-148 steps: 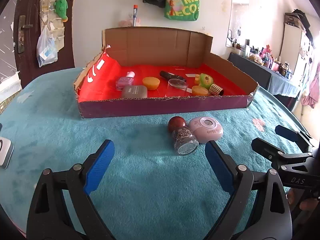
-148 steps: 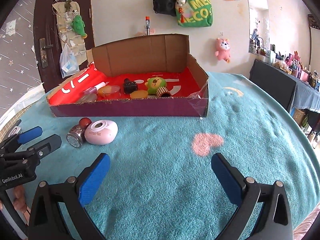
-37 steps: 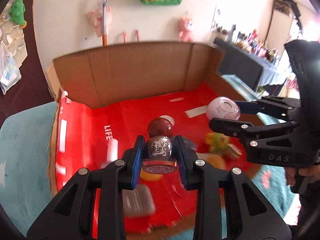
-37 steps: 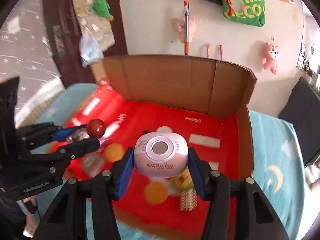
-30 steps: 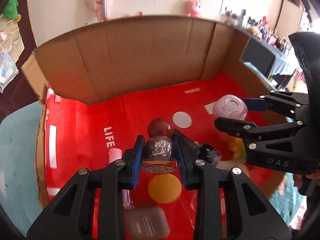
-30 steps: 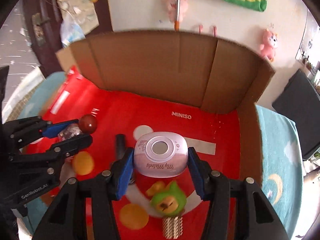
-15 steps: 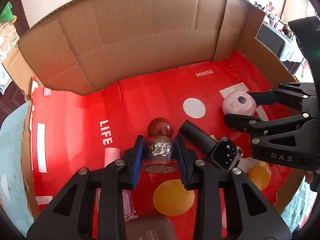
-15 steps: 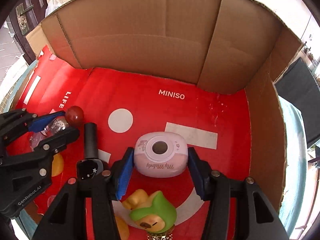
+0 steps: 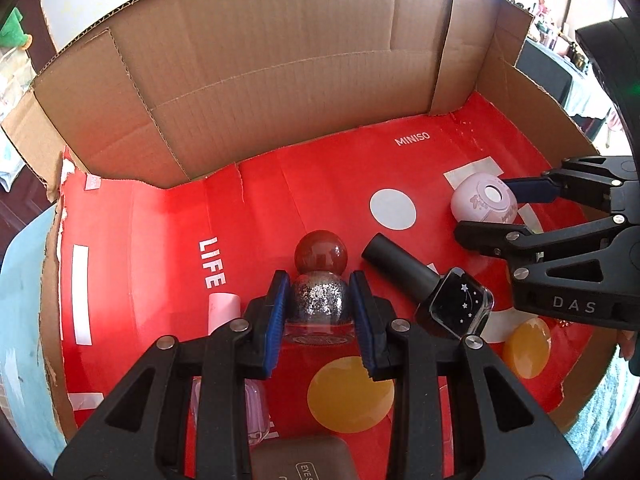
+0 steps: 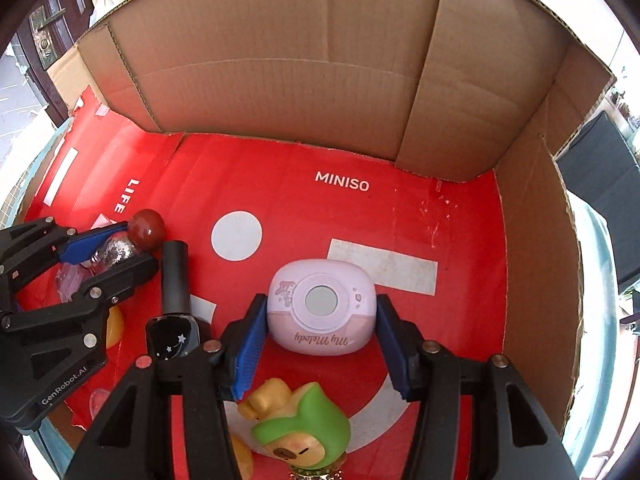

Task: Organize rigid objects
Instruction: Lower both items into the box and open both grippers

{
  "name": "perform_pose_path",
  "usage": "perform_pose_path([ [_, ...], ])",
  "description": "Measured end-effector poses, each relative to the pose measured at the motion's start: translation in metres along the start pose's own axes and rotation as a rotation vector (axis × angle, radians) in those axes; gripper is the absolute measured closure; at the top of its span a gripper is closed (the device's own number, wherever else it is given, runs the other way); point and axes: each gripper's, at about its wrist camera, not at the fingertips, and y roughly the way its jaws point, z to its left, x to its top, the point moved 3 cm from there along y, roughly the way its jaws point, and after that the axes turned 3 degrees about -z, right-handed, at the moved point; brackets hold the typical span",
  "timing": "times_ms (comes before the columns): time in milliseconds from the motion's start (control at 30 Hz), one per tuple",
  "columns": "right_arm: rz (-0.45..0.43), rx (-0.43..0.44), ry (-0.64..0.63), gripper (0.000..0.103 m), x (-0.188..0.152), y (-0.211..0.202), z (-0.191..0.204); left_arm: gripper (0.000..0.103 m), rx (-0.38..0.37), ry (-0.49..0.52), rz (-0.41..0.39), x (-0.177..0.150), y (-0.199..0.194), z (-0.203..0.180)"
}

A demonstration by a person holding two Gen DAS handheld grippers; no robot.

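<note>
Both grippers are low inside the cardboard box (image 9: 280, 80) with the red floor. My left gripper (image 9: 320, 312) is shut on a glitter bottle (image 9: 319, 300) with a round dark-red cap (image 9: 320, 254); it also shows at the left of the right wrist view (image 10: 116, 250). My right gripper (image 10: 320, 332) is shut on a pink rounded "My Melody" case (image 10: 321, 306), down at the floor near a white strip. That case also shows at the right of the left wrist view (image 9: 484, 204).
A black nail-polish bottle (image 9: 424, 288) lies between the two grippers. A green-and-yellow toy (image 10: 300, 428), orange discs (image 9: 526, 346), a pink bottle (image 9: 224, 308) and a grey case (image 9: 304, 458) lie near the box's front. Cardboard walls (image 10: 536, 240) rise behind and right.
Both grippers have moved forward and down into the box with their objects held. The pink case now sits lower near the floor.
</note>
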Motion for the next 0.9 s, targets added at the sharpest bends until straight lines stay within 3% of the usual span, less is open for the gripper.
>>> perform_pose_path([
  [533,0.003,0.004,-0.006,0.043,-0.001,0.0,0.002,0.073,-0.01,-0.023,-0.004,-0.003,0.0,0.009],
  [567,0.003,0.004,-0.004,0.043,-0.001,0.0,0.002,0.07,-0.011,-0.025,-0.005,-0.004,0.0,0.011],
  [600,0.004,0.005,-0.003,0.043,-0.001,0.0,0.002,0.056,-0.011,-0.028,-0.007,-0.004,0.0,0.011],
  [667,0.004,0.005,-0.001,0.043,-0.001,0.001,0.003,0.042,-0.012,-0.031,-0.024,-0.003,-0.003,0.013],
  [900,-0.004,-0.004,-0.006,0.042,-0.002,-0.001,0.008,0.042,-0.014,-0.042,-0.055,-0.002,-0.016,0.018],
])
